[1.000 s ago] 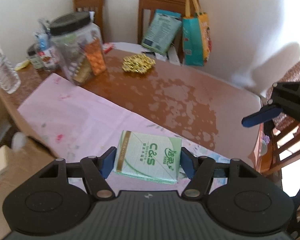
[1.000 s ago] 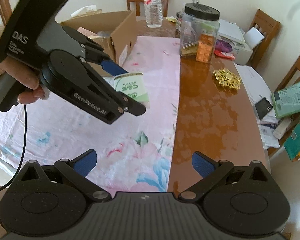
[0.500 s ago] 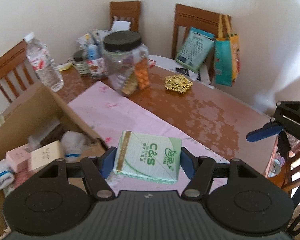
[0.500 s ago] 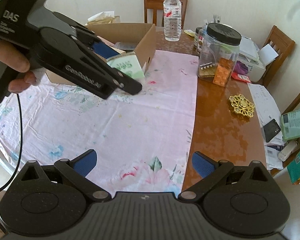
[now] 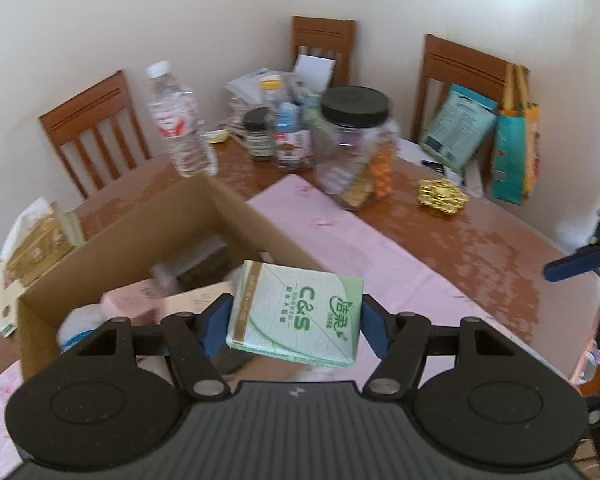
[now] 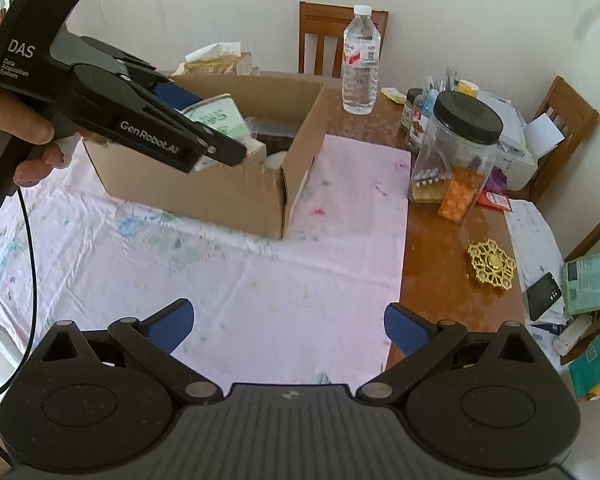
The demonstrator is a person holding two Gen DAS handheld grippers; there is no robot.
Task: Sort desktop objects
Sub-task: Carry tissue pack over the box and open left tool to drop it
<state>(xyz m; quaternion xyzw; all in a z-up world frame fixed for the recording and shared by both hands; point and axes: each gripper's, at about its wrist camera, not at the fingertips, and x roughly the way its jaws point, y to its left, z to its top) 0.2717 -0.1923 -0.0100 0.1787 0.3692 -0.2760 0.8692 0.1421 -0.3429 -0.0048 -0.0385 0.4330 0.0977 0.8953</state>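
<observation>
Gripping a green C&S tissue pack point(image 5: 296, 316) between its two blue pads, the left gripper point(image 5: 296, 322) holds it in the air over the near corner of an open cardboard box point(image 5: 140, 236); the pack lies roughly flat, label up, a pad pressed to each short side. From the right wrist view the same gripper, held in a person's hand point(image 6: 24, 136), reaches in from the left with the pack point(image 6: 220, 120) above the box's point(image 6: 220, 196) interior, clear of the walls. The right gripper point(image 6: 288, 326) hangs empty above the pink floral tablecloth point(image 6: 260, 280), its blue pads spread wide, nothing between them.

Inside the box, under the pack, lie a pink carton point(image 5: 130, 304), a pale cream carton beside it, and something white with a blue stripe point(image 5: 76, 326), too blurred to name. The box stands on the cloth. Just beyond its far wall a clear water bottle point(image 6: 360, 60) stands upright on the bare wooden table point(image 6: 436, 272). To the right, a big clear jar with a black lid point(image 6: 456, 156) stands at the cloth's edge, with small bottles point(image 6: 418, 114) clustered behind it. A gold filigree ornament point(image 6: 492, 264) lies flat on the wood, well apart from the jar. Past the box's left side sits a tissue box point(image 5: 36, 240). Wooden chairs point(image 5: 96, 132) ring the table against a pale wall.
</observation>
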